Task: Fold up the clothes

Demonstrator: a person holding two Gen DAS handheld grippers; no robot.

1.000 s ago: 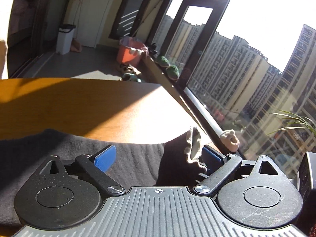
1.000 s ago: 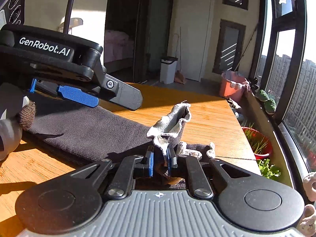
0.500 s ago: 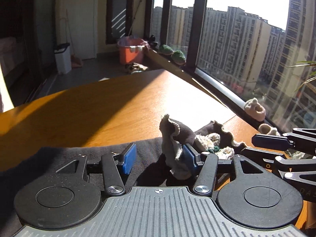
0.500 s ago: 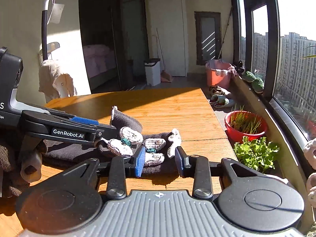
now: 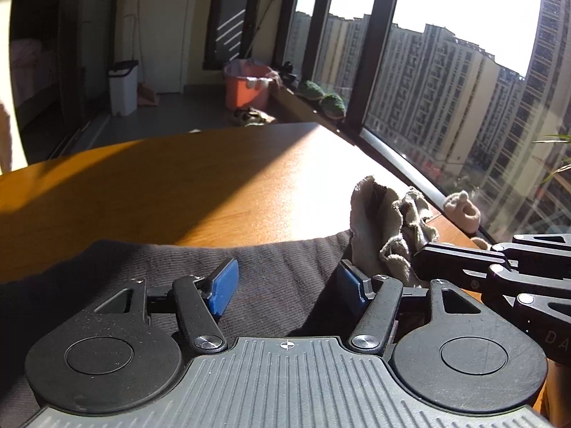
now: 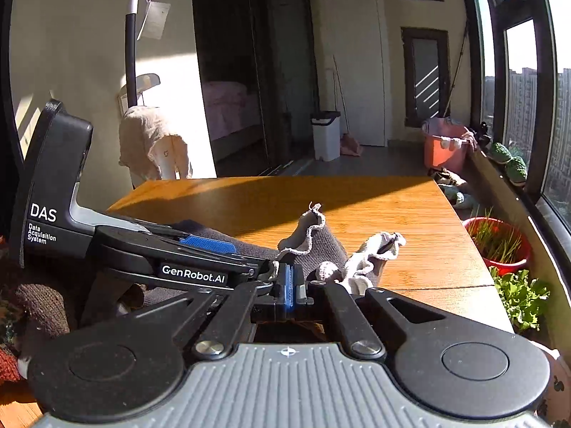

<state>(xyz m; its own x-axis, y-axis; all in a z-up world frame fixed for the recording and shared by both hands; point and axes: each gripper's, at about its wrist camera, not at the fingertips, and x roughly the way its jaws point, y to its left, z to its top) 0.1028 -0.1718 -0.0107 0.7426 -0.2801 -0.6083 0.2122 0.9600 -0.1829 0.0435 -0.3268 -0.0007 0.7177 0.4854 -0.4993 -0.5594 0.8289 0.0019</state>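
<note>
Left tool [image 5: 283,280] spread over dark sock [image 5: 278,278] on table [image 5: 200,178], right tool [image 6: 292,287] clenched beside its cuff.

Two hand-held grippers, side by side.
Left gripper [image 5: 285,281]: jaws spread wide, level. Right gripper [image 6: 291,287]: pads [image 6: 288,285] pressed together, crossing just beside left.

Hard sun came through the windows [image 5: 446,82] on the right, blowing the sky out to white. It glared off the table [image 5: 214,192], whose near left part lay in deep shadow. The room behind stayed dim. Both views bent strongly at the edges, with dark corners; distant detail looked soft.
</note>
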